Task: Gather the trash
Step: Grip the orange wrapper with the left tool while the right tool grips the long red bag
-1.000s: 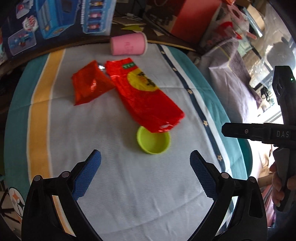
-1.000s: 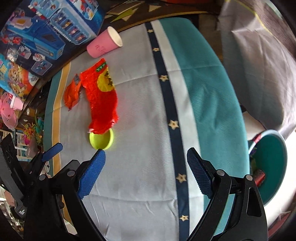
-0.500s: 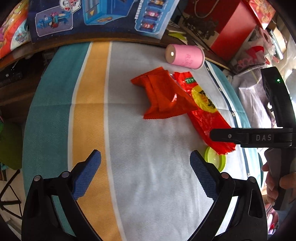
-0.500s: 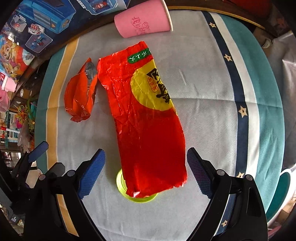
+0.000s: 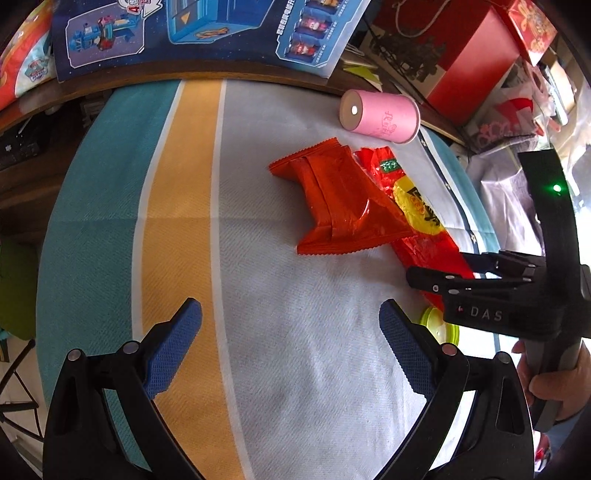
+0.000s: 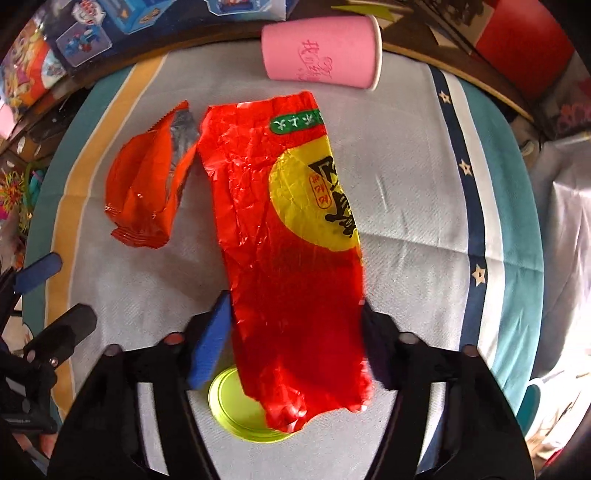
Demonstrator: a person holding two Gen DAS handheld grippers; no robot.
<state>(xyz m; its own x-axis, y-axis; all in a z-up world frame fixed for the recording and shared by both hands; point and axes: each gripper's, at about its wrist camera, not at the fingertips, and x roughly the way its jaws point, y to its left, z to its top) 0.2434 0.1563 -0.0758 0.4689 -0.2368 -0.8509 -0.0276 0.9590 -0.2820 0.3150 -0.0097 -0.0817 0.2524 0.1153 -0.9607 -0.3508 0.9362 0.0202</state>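
A long red wrapper with a yellow circle (image 6: 291, 236) lies on the striped cloth; its near end sits between the fingers of my right gripper (image 6: 295, 332), which press on both of its edges. It also shows in the left wrist view (image 5: 417, 210). A smaller orange wrapper (image 6: 147, 192) lies to its left, also in the left wrist view (image 5: 340, 203). A yellow-green lid (image 6: 240, 410) lies under the red wrapper's near end. A pink paper cup (image 6: 321, 51) lies on its side behind. My left gripper (image 5: 291, 347) is open and empty above the cloth.
Toy boxes (image 5: 207, 33) and a red box (image 5: 465, 55) line the table's far edge. A teal bin (image 6: 532, 406) stands below the table's right edge. The right gripper's body (image 5: 517, 295) is at the right of the left wrist view.
My right gripper moved forward over the red wrapper and closed on its near end. My left gripper swung left, so the wrappers now sit at its upper right.
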